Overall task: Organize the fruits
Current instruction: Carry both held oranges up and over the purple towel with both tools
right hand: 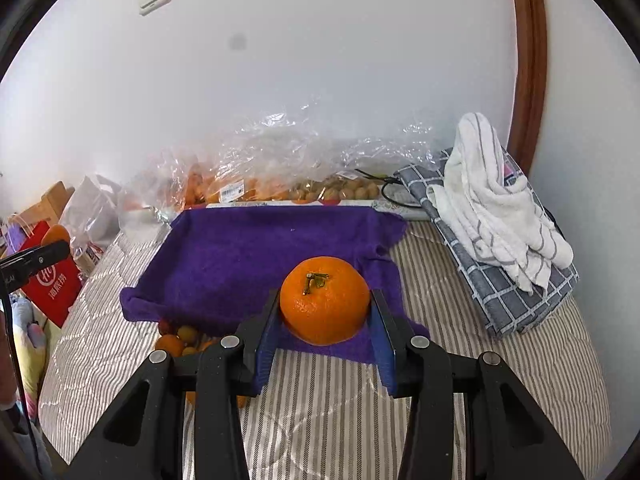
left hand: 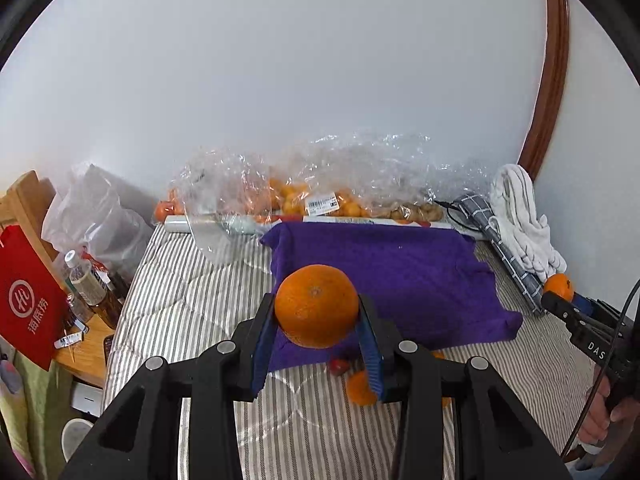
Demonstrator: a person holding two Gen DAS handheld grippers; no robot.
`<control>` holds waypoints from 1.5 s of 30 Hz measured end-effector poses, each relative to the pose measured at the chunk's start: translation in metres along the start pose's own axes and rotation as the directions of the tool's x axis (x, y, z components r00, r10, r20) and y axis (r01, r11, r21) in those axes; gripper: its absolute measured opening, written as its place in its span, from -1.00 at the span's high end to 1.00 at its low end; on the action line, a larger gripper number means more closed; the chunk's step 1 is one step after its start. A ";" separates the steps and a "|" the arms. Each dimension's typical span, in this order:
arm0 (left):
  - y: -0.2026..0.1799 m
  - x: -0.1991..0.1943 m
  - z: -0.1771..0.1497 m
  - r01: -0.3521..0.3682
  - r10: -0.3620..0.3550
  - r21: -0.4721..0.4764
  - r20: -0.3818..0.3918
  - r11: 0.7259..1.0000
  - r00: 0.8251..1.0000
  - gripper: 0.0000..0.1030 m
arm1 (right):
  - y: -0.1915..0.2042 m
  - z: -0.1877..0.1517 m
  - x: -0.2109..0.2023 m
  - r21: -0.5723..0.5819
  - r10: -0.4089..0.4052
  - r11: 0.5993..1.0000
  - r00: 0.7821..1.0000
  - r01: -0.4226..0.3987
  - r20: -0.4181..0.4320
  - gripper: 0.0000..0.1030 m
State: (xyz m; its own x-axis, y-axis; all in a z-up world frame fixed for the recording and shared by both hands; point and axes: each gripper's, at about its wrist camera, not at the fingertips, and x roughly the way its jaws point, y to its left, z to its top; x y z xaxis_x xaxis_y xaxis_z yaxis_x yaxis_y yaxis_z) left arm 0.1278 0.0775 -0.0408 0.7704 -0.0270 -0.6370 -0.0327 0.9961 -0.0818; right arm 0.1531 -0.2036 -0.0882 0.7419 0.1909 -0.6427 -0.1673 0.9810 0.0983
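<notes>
An orange [left hand: 316,306] is pinched between the blue pads of the left gripper [left hand: 318,320], navel end up, and a stemmed orange [right hand: 324,300] is clamped the same way in the right gripper [right hand: 325,312]; both pairs of jaws are pressed against the fruit, none spread. Both grippers are held level above the striped bedding [right hand: 340,420], pointed toward the wall, with the fruit carried over the near edge of the purple towel [left hand: 384,264]. The carry step appears to be in hand: two oranges are lifted and are judged to be on their way to the towel. The next move would call for a gentle lowering onto the cloth and a slow release, since round fruit may roll off toward the bedding. Just below the left gripper, a small heap of loose fruit [left hand: 360,388] is seen at the towel's near edge, not yet sorted. Further back, the towel is bare. Beyond it, clear plastic bags [right hand: 280,152] of more fruit are piled against the wall, with a white cloth [right hand: 492,200] lying on a checked one to the right.
</notes>
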 end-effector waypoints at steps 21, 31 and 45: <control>-0.013 0.068 0.057 0.018 -0.018 0.008 -0.019 1.000 1.000 0.29 | 0.007 0.053 0.058 0.001 0.009 1.000 1.000 -0.009 0.013 0.18; -0.017 0.132 0.076 0.020 -0.020 -0.007 -0.073 1.000 0.997 0.29 | 0.000 0.073 0.112 0.012 0.000 1.000 1.000 0.001 -0.019 0.18; -0.019 0.214 0.053 0.014 -0.010 0.016 -0.209 1.000 0.978 0.29 | 0.001 0.058 0.190 0.001 -0.028 1.000 0.991 0.029 -0.133 0.18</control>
State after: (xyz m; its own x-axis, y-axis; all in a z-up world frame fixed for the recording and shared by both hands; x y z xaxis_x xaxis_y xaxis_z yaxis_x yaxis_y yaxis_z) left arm 0.3266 0.0576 -0.1350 0.6204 -0.0539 -0.7824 -0.0119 0.9969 -0.0781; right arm 0.3317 -0.1643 -0.1666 0.6535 0.1569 -0.7405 -0.1451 0.9861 0.0808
